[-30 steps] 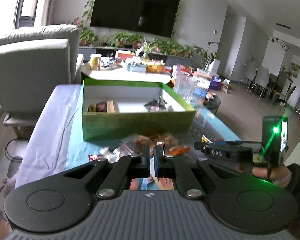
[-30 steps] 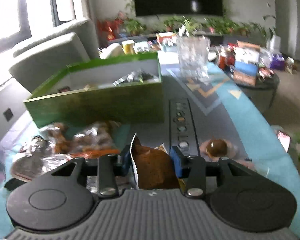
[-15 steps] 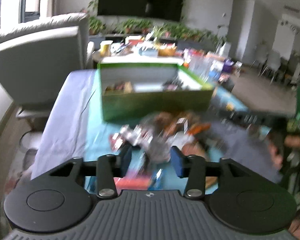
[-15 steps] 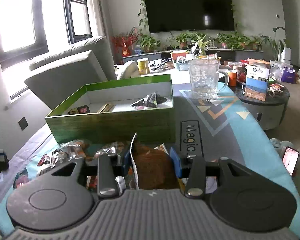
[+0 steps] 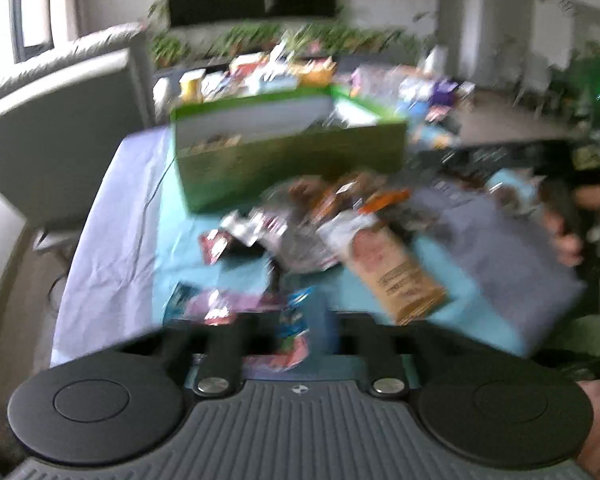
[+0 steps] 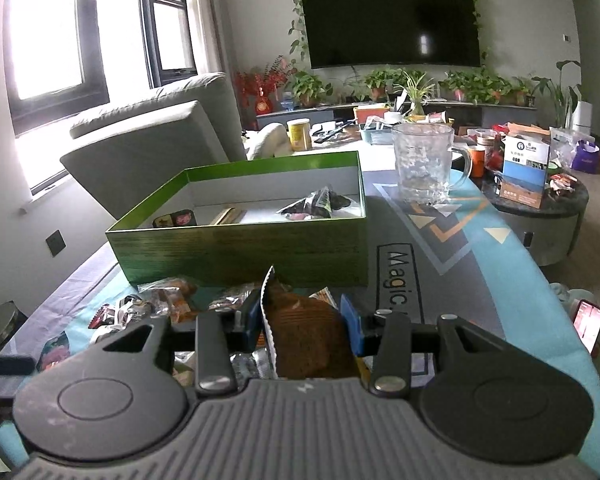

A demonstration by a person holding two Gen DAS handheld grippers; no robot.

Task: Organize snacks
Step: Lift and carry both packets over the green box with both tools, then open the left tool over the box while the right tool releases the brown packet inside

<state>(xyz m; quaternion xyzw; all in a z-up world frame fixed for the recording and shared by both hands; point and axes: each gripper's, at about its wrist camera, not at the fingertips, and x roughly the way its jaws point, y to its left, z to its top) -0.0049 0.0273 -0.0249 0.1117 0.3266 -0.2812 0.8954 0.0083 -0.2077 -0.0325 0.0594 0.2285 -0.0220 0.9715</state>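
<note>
The right gripper [image 6: 303, 322] fingers pinch a light, crinkly brown foil snack packet [image 6: 306, 336] near the green cardboard box [image 6: 244, 248]; the left gripper [image 5: 300, 330] fingers have just closed on a slippery blue wrapper [image 5: 294, 320]; best held mid-body

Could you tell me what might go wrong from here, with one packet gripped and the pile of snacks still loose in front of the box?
1. The right gripper pinches the brown packet near its serrated edge; it may slip or tear on the way to the green box.
2. The left gripper has just closed over the loose wrappers; that view is blurred, so it may have caught a wrapper edge or nothing.
</note>
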